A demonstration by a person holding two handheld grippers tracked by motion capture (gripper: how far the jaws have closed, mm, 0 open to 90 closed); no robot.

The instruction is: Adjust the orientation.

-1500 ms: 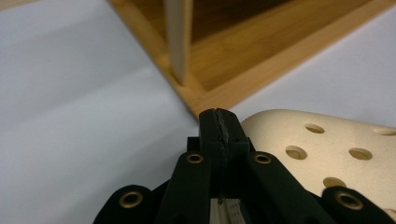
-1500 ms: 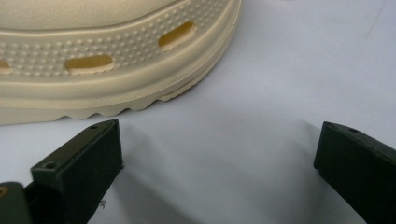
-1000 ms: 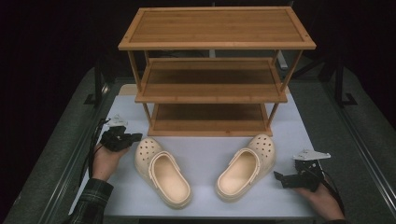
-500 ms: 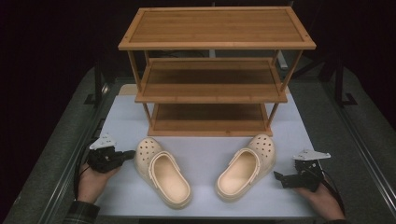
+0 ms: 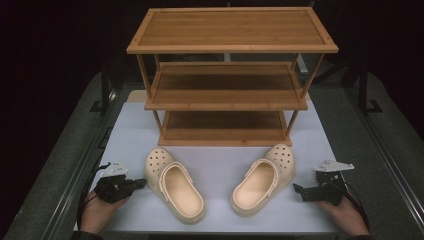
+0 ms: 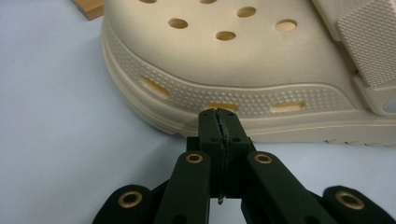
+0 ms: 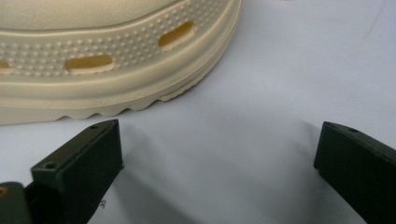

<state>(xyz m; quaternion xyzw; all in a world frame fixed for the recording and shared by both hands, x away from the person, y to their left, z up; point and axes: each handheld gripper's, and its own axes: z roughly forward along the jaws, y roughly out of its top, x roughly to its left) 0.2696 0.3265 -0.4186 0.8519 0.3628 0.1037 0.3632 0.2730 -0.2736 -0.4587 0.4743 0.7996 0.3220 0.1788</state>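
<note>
Left claw [image 5: 137, 183], closed and empty, has slid nearer beside the left clog [image 5: 174, 184], likely lining up a grab; right claw [image 5: 298, 189] open.

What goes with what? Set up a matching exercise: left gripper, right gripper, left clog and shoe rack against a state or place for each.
1. left gripper
2. right gripper
3. left clog
4. shoe rack

a. stands behind both clogs, shelves bare
b. jaws wide apart, nothing between them
c. jaws shut, tips near a clog's sole edge
d. lies on the white mat, toe toward the rack

Pairs: 1-c, 2-b, 3-d, 4-a
</note>
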